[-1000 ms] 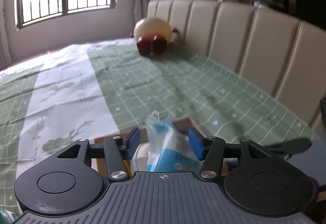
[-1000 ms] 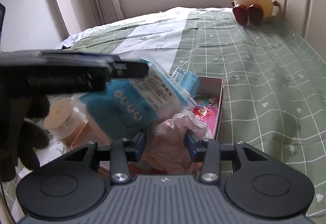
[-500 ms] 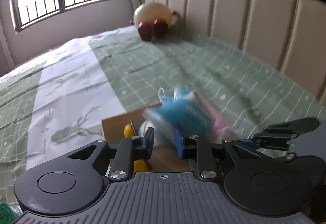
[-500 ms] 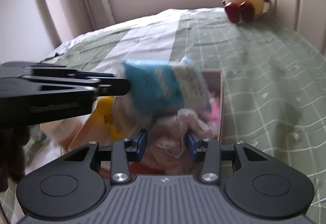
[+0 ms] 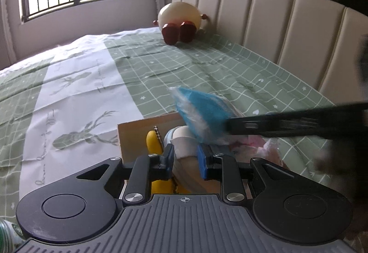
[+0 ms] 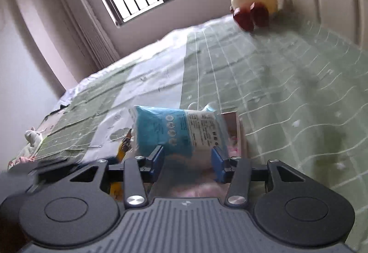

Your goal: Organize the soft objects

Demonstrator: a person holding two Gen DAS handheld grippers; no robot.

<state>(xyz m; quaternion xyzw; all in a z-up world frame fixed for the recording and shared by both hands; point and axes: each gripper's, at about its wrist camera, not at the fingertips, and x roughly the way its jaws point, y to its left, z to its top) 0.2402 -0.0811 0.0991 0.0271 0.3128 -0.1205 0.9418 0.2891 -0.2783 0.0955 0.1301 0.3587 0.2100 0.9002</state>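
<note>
1. Hovering over the cardboard box [image 5: 138,131] on the bed [image 5: 207,73], the blue packet [image 6: 174,131] sat pinched in the right gripper [image 6: 187,158], not yet packed. Other things already lay inside.
2. A second before, the left gripper [image 5: 185,158] had that packet between wide jaws. They had just been closing and stood narrowed around a white soft item [image 5: 184,144], though I could not tell whether they gripped it.

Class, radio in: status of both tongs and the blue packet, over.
Left tongs just closed in, pale item between, grip unclear. Right tongs clamp blue packet above box. Box crowded.
</note>
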